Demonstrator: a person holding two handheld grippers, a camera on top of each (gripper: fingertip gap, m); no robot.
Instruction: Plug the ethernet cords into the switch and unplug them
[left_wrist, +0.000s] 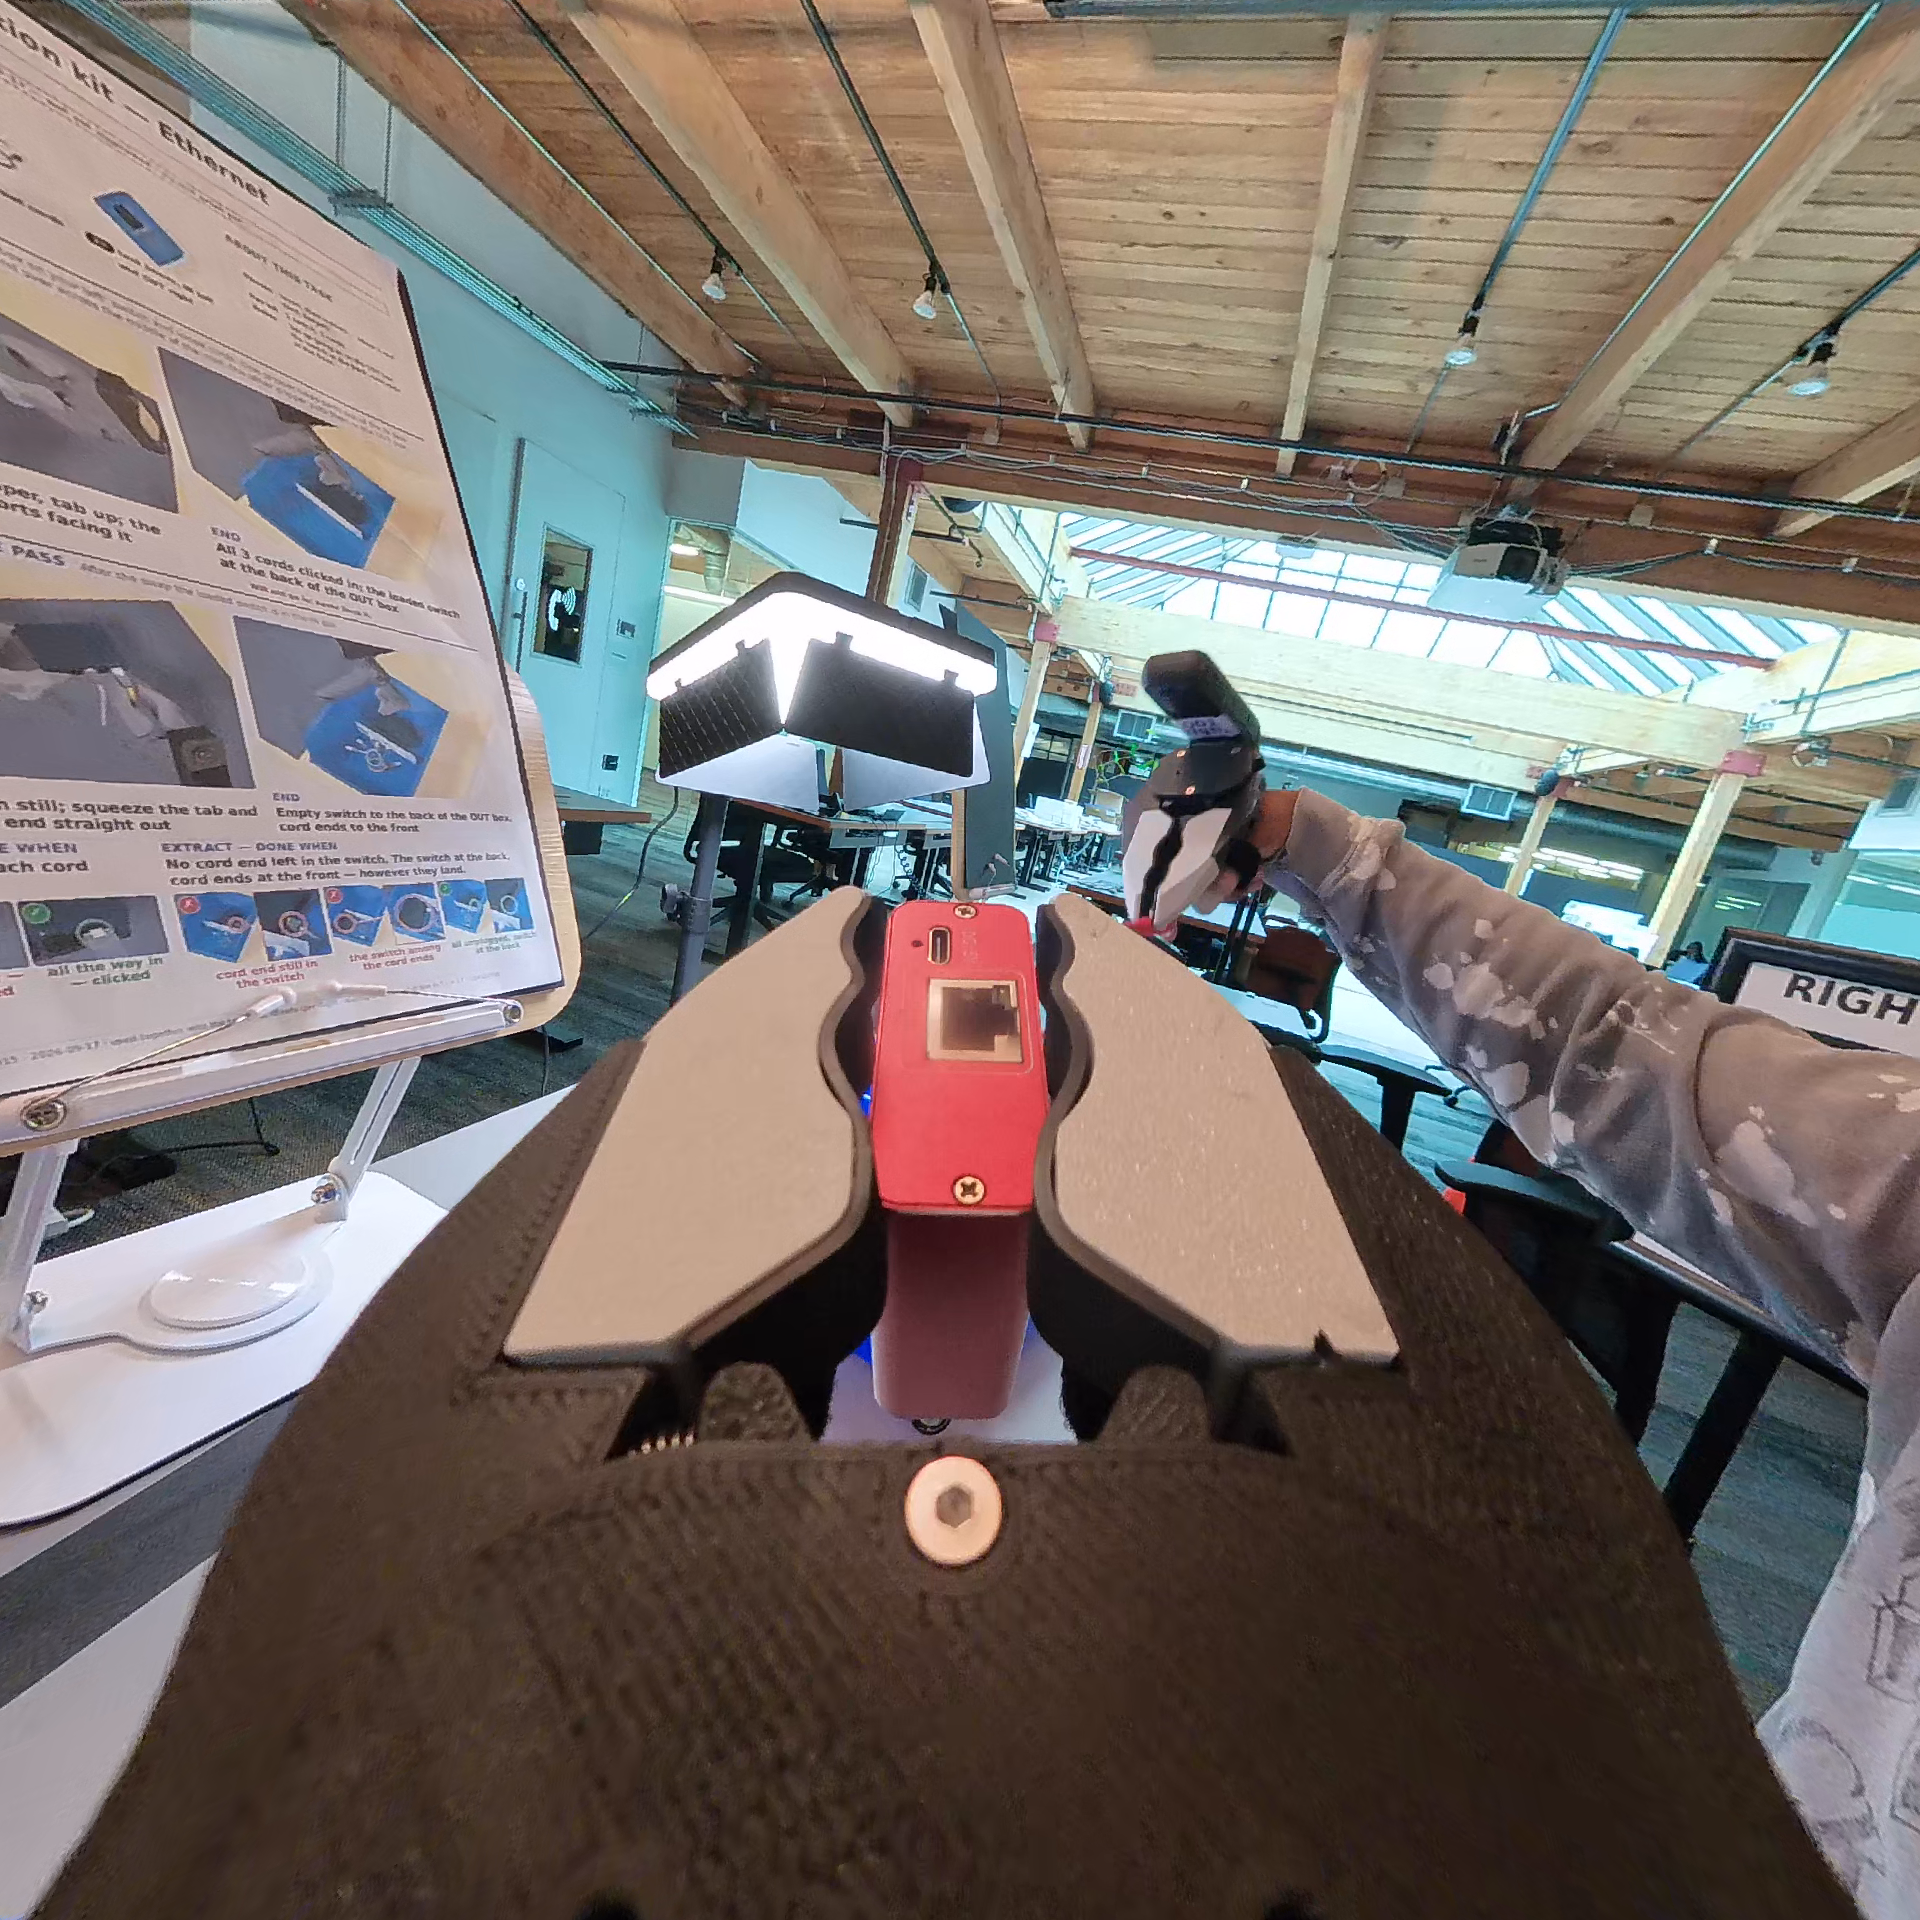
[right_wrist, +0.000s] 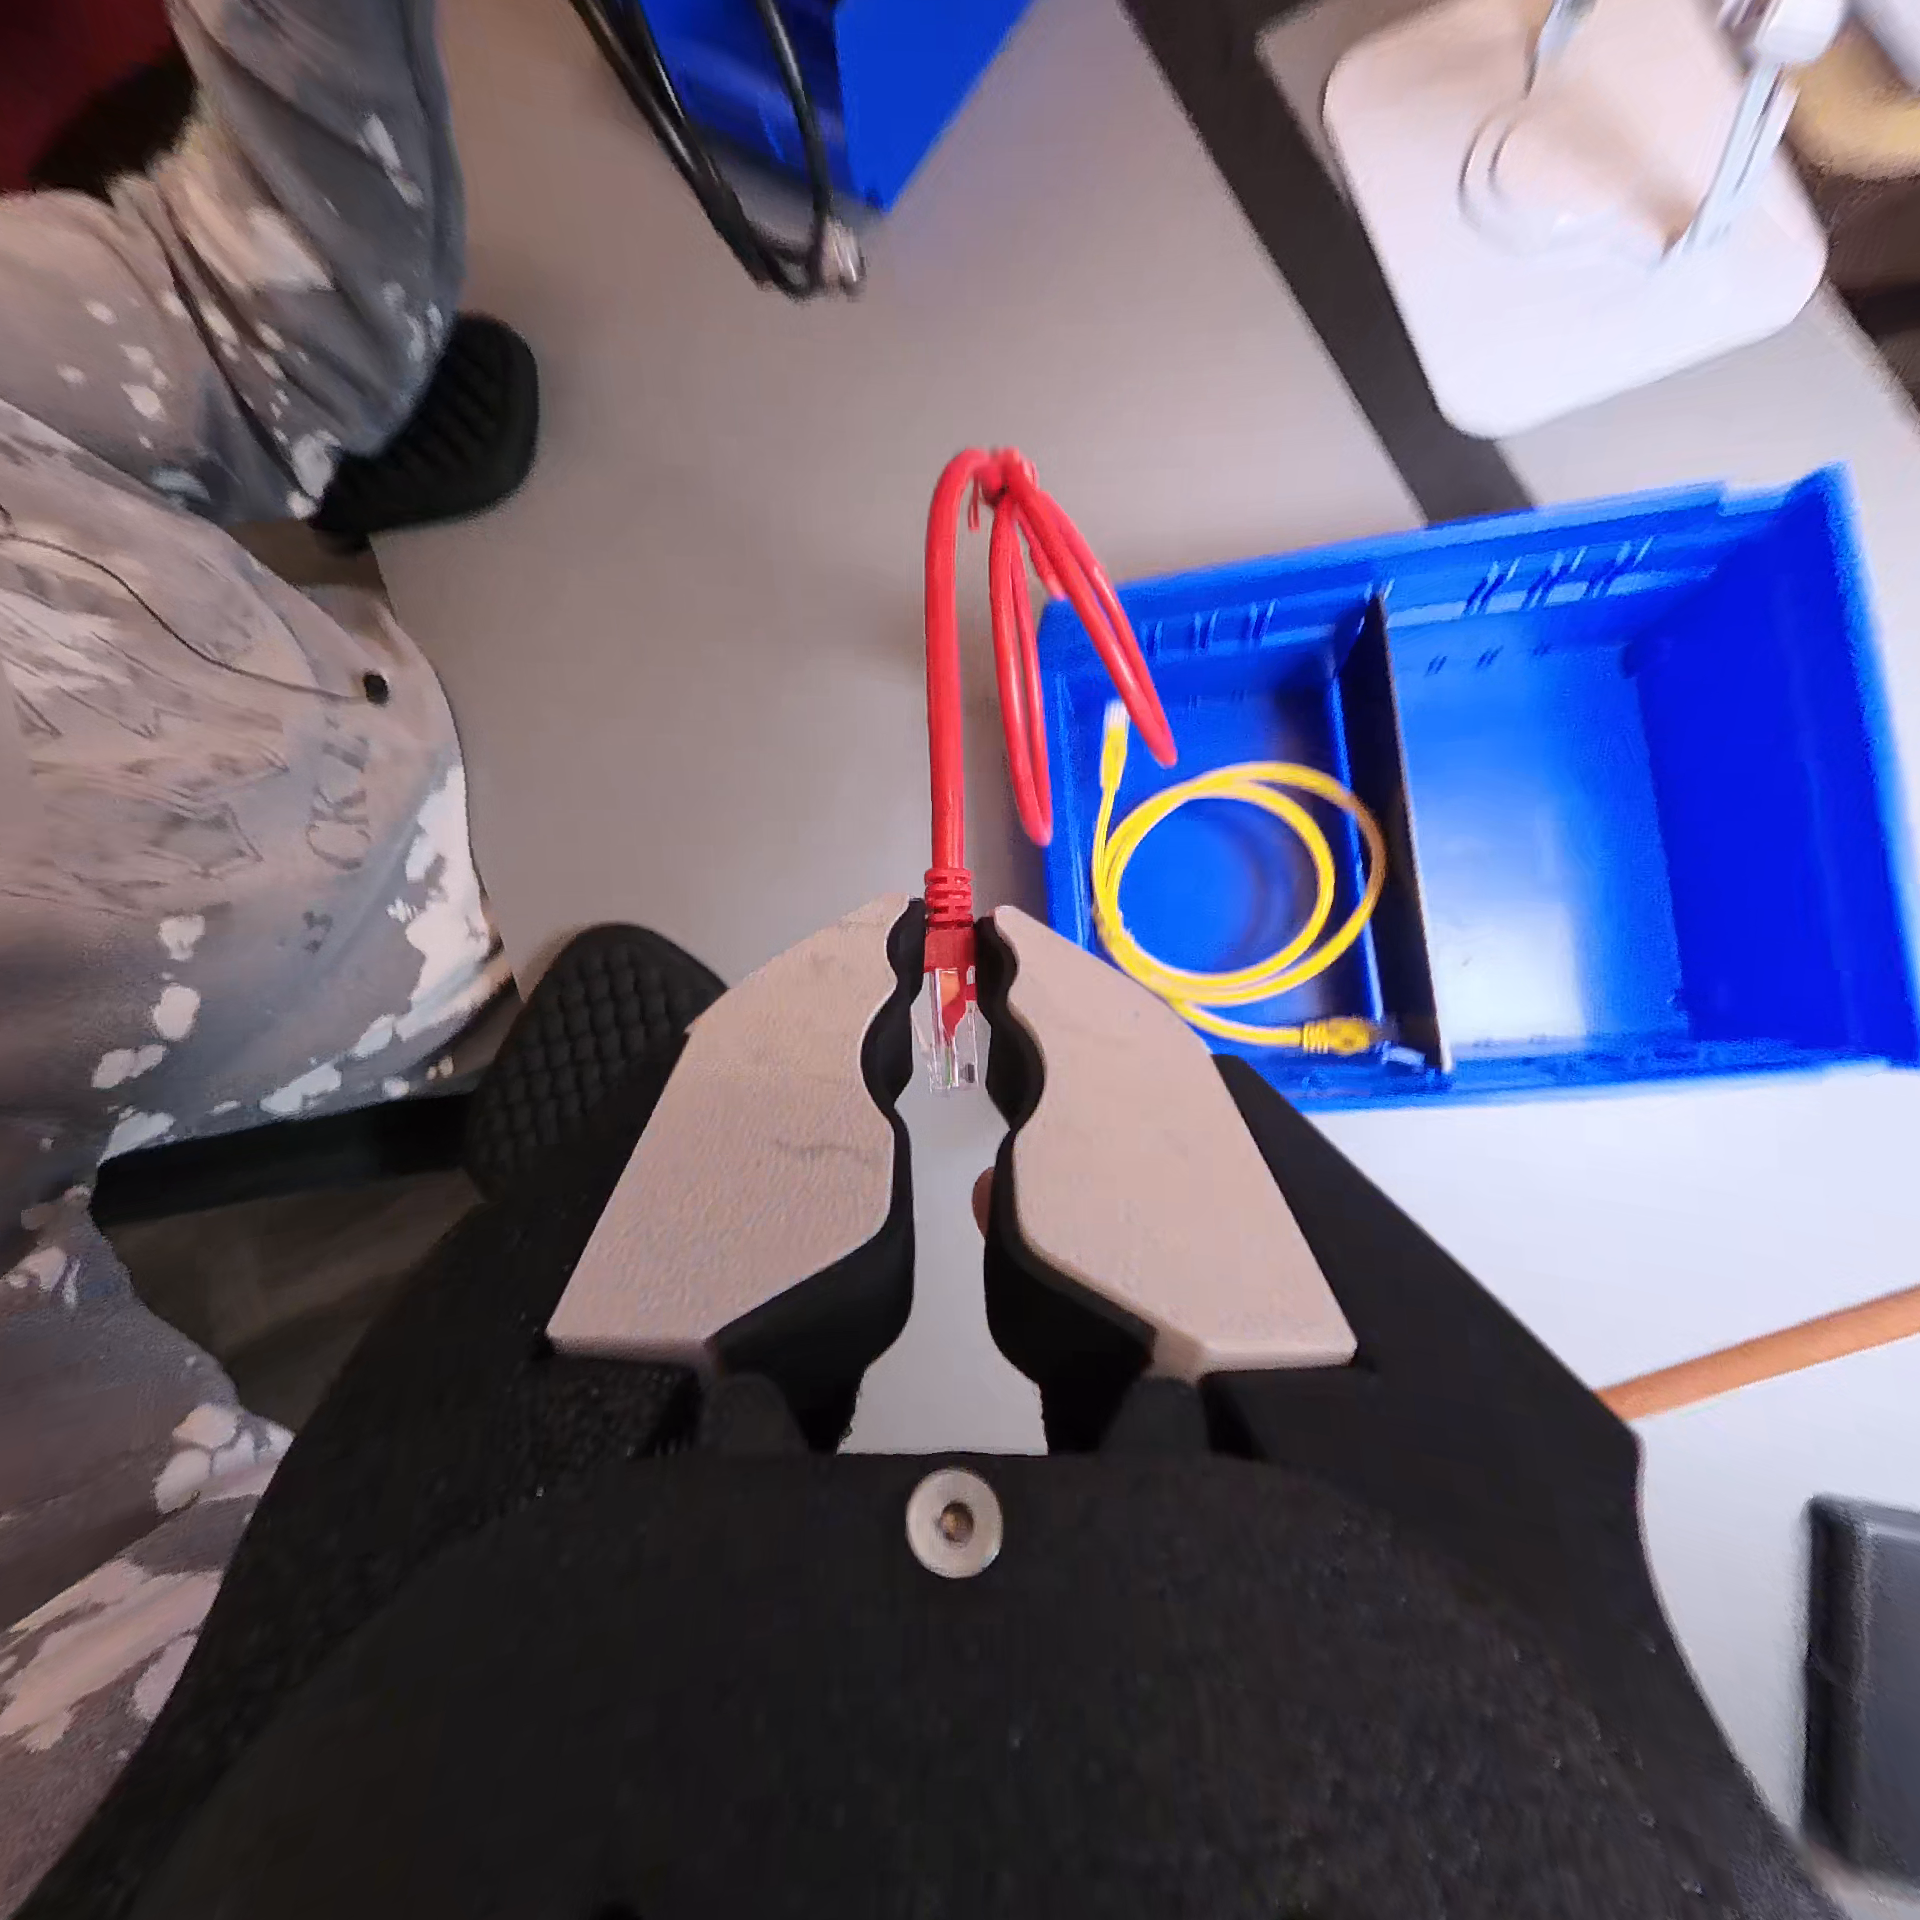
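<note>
While the left tongs (left_wrist: 954, 1060) clamp the red switch (left_wrist: 956, 1049) aloft, port outward for access, the right tongs (right_wrist: 951, 997) pinch a red ethernet cord's plug (right_wrist: 948, 1013); a yellow cord (right_wrist: 1236, 894) waits in the blue bin (right_wrist: 1662, 582).

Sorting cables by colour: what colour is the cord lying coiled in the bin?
Yellow cord, coiled in the blue bin; clearest in the right wrist view.

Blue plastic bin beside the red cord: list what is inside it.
The blue plastic bin holds a coiled yellow ethernet cord in its left compartment; the right compartment looks empty, its near corner hidden.
</note>
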